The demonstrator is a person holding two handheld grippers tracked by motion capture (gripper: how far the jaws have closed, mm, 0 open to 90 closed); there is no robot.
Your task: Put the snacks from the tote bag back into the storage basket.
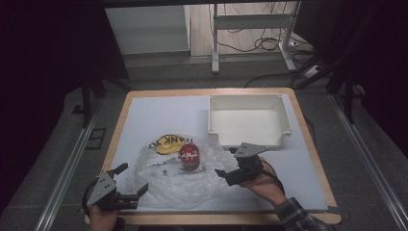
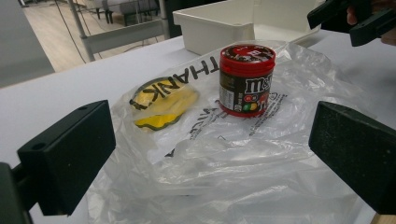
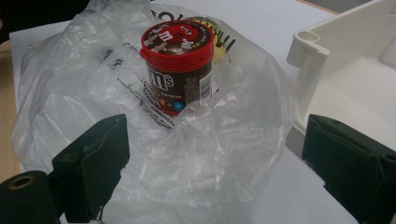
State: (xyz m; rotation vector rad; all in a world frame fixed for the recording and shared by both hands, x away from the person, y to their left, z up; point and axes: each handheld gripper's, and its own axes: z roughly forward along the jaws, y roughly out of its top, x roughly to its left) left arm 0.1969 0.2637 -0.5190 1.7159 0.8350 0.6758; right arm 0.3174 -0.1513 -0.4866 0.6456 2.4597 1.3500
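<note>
**Candy tub on plastic bag, both grippers open beside it**

Dim room w/ dark floor; a white table frame (image 1: 250, 21) and loose cables stood at the top of the high view. Centre frame was a wood-edged table (image 1: 308, 139) w/ a pale blue-white top. A white tray (image 1: 250, 120) sat upper right of the tabletop.

Lower centre of the high view lay a crumpled clear plastic bag (image 1: 178, 178) w/ black print & a yellow patch (image 1: 166, 144) at its upper left. A candy tub (image 1: 189, 157), red lid & brown label, stood upright on the bag, just left of the tray's near corner. In the left gripper view the tub (image 2: 246, 79) was upper centre, yellow patch (image 2: 163, 105) to its left, bag (image 2: 224, 172) spread across the lower frame, tray (image 2: 219, 25) behind. In the right gripper view the tub (image 3: 180, 67) sat top centre w/ bag film (image 3: 219, 154) bunched up in front, tray (image 3: 341, 70) at the right edge.

Left gripper (image 1: 129, 179) was at lower left of the high view, held in the left hand (image 1: 103, 216), jaws wide apart, nothing between them, at the bag's left edge. Right gripper (image 1: 227, 161) was right of the tub, held in the right hand (image 1: 264, 185), jaws also apart; its view showed bag film lying between the jaws, contact unclear
</note>
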